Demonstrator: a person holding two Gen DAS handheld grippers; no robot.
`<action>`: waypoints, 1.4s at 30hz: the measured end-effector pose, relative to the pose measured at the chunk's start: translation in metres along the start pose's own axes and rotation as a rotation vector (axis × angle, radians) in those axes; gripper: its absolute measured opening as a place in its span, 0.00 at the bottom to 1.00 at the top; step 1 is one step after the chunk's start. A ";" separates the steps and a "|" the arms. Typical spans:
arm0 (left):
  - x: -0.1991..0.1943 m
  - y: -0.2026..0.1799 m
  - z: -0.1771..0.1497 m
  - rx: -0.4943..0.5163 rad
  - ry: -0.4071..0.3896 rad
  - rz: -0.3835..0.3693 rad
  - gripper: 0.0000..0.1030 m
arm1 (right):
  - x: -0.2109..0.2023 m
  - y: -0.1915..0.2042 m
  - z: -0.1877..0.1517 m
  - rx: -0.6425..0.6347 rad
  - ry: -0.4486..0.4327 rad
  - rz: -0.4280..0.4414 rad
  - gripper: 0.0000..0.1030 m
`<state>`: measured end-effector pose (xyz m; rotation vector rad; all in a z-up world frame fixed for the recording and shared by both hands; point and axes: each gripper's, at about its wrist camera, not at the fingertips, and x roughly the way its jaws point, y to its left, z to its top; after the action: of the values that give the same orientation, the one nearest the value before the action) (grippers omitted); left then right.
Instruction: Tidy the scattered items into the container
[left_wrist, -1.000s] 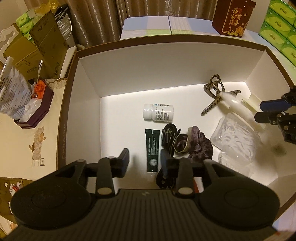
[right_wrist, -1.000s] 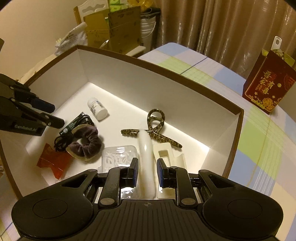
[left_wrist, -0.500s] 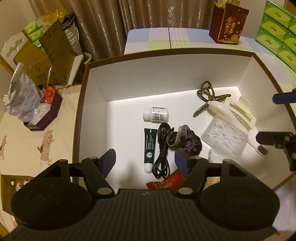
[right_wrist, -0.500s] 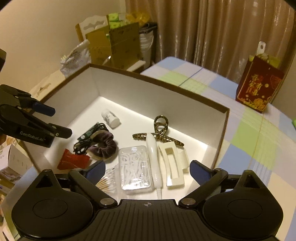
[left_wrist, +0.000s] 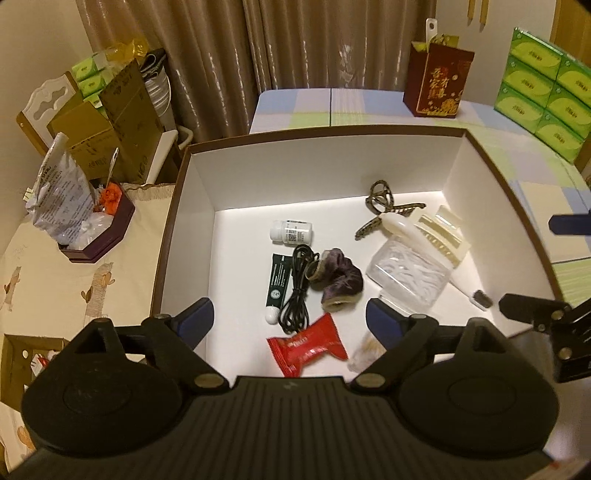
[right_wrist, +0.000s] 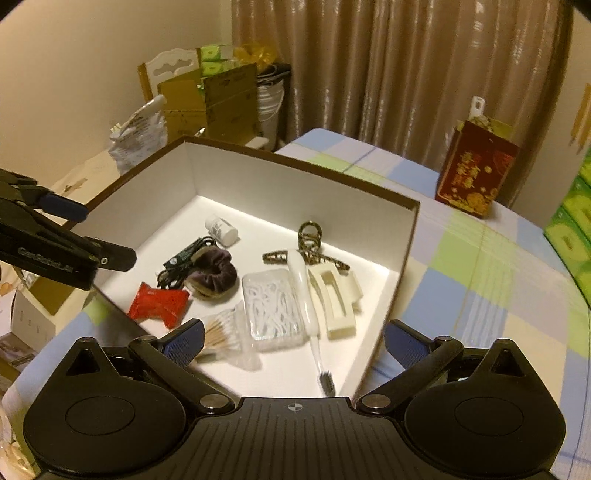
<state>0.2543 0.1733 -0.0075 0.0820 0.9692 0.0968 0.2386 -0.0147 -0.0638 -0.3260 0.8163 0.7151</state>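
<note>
Box (left_wrist: 458, 162): brown rim, white inside, on checked tablecloth (right_wrist: 480, 266).
Contents: pill bottle (left_wrist: 291, 231), tube (left_wrist: 276, 284), cable (left_wrist: 297, 291), scrunchie (left_wrist: 338, 280), red packet (left_wrist: 306, 343), 2 hair clips, toothbrush (right_wrist: 306, 295), floss box (right_wrist: 275, 306), cotton swabs (right_wrist: 225, 332).
Left gripper (left_wrist: 288, 321): jaws opening, nothing between.
Right gripper (right_wrist: 291, 343): jaws wide apart, empty.

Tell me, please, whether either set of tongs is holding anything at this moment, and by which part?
Nothing is held: the left tongs are opening and the right tongs stand wide, both empty above the box.
</note>
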 end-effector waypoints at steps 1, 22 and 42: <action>-0.004 -0.001 -0.002 -0.007 -0.004 -0.003 0.87 | -0.002 0.001 -0.002 0.005 -0.001 0.002 0.98; -0.055 -0.026 -0.048 -0.047 -0.020 0.000 0.94 | -0.043 0.012 -0.043 0.041 0.008 0.026 0.98; -0.081 -0.049 -0.085 -0.035 -0.023 0.022 0.95 | -0.067 0.014 -0.076 0.055 0.008 0.020 0.98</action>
<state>0.1406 0.1172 0.0052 0.0617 0.9433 0.1332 0.1552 -0.0746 -0.0624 -0.2719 0.8460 0.7092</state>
